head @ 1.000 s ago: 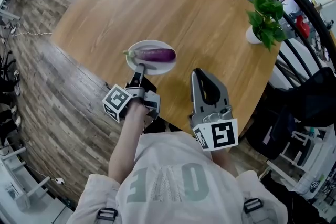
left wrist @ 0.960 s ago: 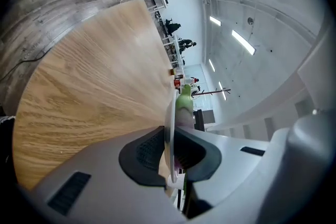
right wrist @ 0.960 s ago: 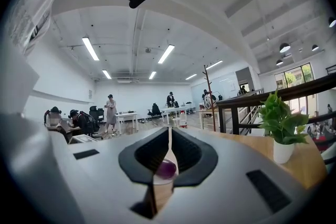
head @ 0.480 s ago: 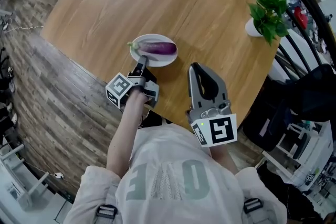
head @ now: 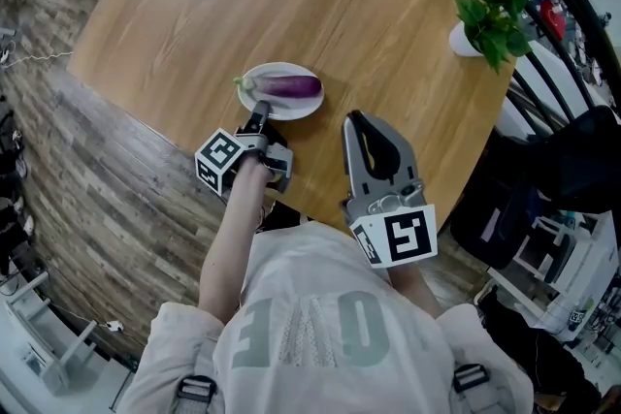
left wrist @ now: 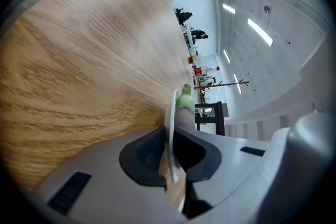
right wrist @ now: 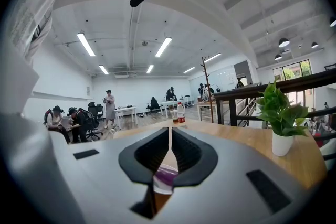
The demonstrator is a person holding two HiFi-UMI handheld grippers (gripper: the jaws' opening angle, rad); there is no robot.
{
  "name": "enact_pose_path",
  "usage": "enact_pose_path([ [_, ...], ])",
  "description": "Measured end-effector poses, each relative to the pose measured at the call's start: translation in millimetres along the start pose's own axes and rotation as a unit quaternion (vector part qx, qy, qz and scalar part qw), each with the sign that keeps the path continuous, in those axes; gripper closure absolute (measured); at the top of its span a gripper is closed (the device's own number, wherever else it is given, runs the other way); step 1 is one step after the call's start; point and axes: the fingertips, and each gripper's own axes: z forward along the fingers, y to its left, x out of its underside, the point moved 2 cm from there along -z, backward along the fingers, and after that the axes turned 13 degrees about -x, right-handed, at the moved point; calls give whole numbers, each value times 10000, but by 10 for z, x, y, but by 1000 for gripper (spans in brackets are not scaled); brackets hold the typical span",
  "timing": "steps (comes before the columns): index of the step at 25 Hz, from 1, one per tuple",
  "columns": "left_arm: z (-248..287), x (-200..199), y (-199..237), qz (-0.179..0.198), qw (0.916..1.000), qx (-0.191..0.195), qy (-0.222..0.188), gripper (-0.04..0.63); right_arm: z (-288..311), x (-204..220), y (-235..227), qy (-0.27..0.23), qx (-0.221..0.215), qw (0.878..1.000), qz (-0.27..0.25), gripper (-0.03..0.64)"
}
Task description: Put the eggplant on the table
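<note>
The left claw [head: 259, 118] pinches the plate [head: 303, 108] by its rim. The eggplant [head: 287, 86] lies at 1 o'clock, axis 9-to-3. The right claw [head: 356, 122], closed and empty, is farther.

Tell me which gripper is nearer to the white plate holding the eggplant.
Left. The left gripper is clamped on the plate at its near rim; the right gripper, jaws together and empty, hovers over the table to the plate's right, apart from it.

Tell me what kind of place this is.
Probably an open-plan office or lab: desks with seated people, ceiling strip lights, and a railing beside the wooden table.
</note>
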Motion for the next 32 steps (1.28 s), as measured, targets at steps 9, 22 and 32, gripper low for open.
enact_pose_path([
  [9, 43, -9, 119, -47, 9996, -282, 4, 555, -19, -86, 23, -217, -72, 9995, 205, 588],
  [22, 82, -27, -34, -85, 9988, -470, 68, 406, -54, -83, 100, -230, -115, 9988, 427, 589],
  [32, -3, 75, -99, -49, 9954, -957, 21, 241, -90, -162, 270, -346, -270, 9982, 397, 589],
])
